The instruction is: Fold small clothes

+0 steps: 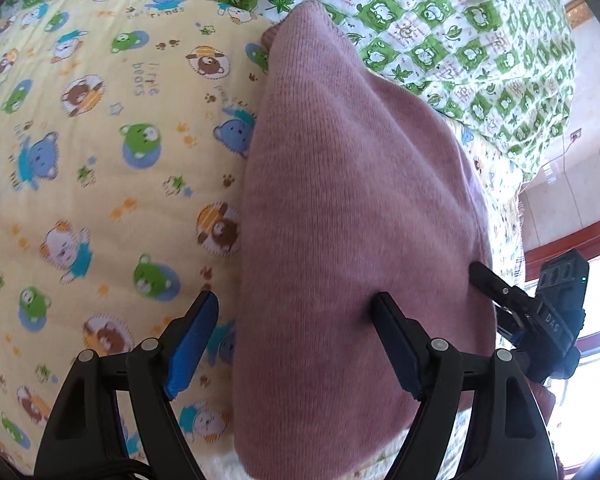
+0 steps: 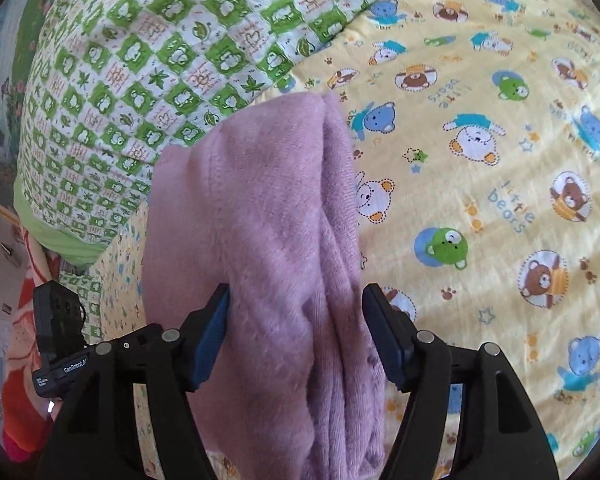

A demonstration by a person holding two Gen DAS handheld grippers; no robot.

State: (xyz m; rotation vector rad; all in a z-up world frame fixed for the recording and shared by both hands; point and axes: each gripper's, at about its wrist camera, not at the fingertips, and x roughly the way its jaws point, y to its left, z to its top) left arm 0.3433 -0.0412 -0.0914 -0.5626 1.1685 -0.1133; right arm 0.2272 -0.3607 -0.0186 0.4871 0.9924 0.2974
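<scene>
A pink knitted garment (image 1: pixel 339 200) lies folded in a long strip on a yellow bear-print sheet (image 1: pixel 80 140). My left gripper (image 1: pixel 296 304) is open just above its near end, one finger over the sheet, the other over the cloth. In the right wrist view the same garment (image 2: pixel 268 216) shows as a folded stack with several layered edges on its right side. My right gripper (image 2: pixel 296 296) is open, its fingers straddling the near end of the stack. Neither gripper grips the cloth. The other gripper's body (image 1: pixel 555 312) shows at the right of the left wrist view.
A green and white checked quilt (image 1: pixel 439 32) lies bunched behind the garment, also in the right wrist view (image 2: pixel 148 72). The yellow sheet (image 2: pixel 499 200) spreads wide to the right. The bed edge and floor (image 1: pixel 571 184) lie beyond the quilt. An orange patterned cloth (image 2: pixel 20 340) hangs lower left.
</scene>
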